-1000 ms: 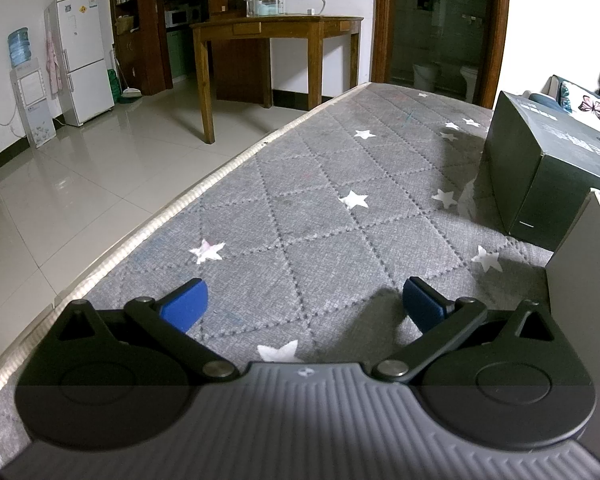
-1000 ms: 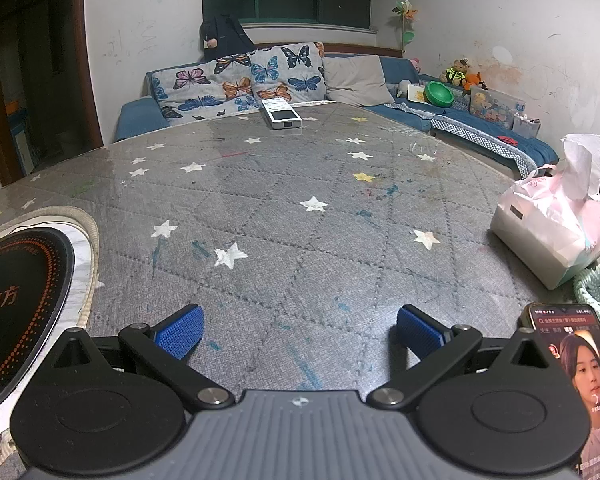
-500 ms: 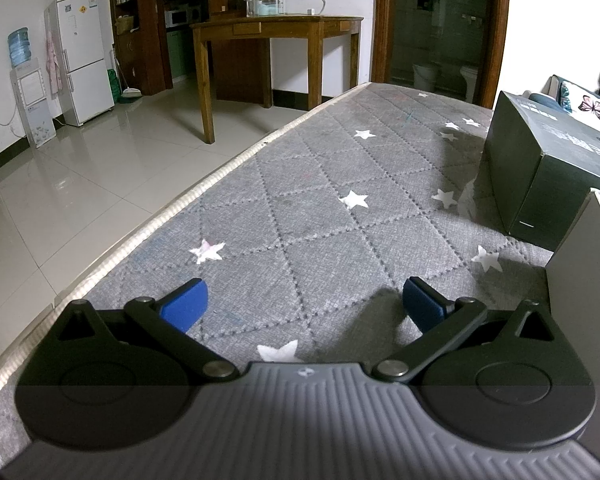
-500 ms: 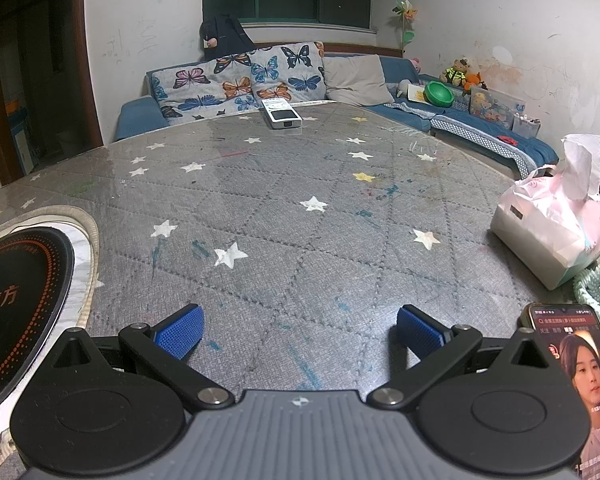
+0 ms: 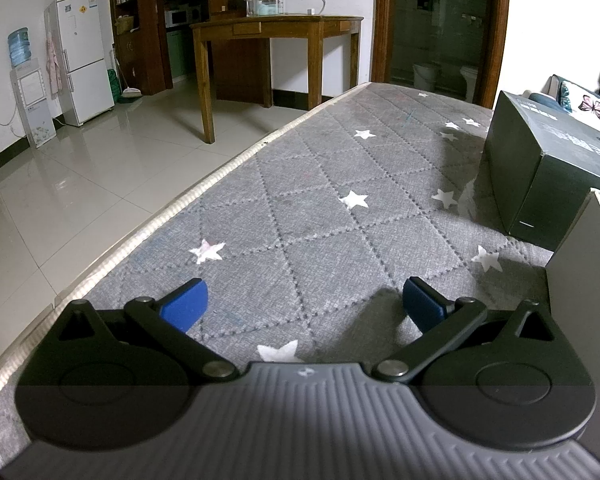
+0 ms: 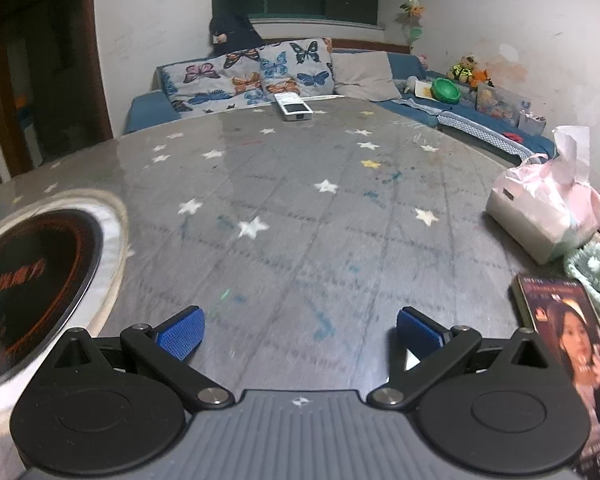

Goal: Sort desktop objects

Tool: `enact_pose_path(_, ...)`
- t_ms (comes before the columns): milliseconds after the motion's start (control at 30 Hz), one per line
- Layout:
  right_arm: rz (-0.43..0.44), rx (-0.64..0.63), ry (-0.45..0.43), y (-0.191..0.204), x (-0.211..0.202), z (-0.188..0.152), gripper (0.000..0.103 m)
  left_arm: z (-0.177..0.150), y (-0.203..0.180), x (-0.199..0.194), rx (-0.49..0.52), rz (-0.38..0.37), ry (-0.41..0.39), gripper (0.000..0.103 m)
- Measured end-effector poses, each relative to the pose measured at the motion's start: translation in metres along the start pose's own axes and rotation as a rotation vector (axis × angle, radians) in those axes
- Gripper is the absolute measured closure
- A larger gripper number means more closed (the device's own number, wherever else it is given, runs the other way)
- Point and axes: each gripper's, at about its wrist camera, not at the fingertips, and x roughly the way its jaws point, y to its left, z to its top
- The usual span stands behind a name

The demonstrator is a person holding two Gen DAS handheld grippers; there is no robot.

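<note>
Low in its own view, the left gripper is spread wide over the starred cloth, holding nothing; a dark box sits at right. The right gripper is likewise spread and empty. At that view's far right lie a phone, a knitted ring and a tissue pack. The phone is probably stiff, slick and breakable: pinch its 2 long edges. The tissue pack looks soft and light.

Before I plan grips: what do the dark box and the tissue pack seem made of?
Dark box: likely cardboard with a matte printed finish, going by its crisp folded edges. Tissue pack: soft, slightly glossy plastic film, wrinkled, with thin tissue paper sticking up.
</note>
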Motion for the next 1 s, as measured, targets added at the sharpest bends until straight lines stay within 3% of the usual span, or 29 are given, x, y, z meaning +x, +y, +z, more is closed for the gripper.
enact_pose_path(800, 0.168, -0.234, -0.061, 0.065, -0.080, -0.036, 0.000, -0.003, 0.001, -0.003, 0.004, -0.009, 0.003, 0.000)
enact_pose_path(1000, 0.199, -0.225, -0.073, 0.073, -0.088, -0.037, 0.000, -0.006, 0.001, -0.007, 0.009, -0.015, 0.006, 0.000)
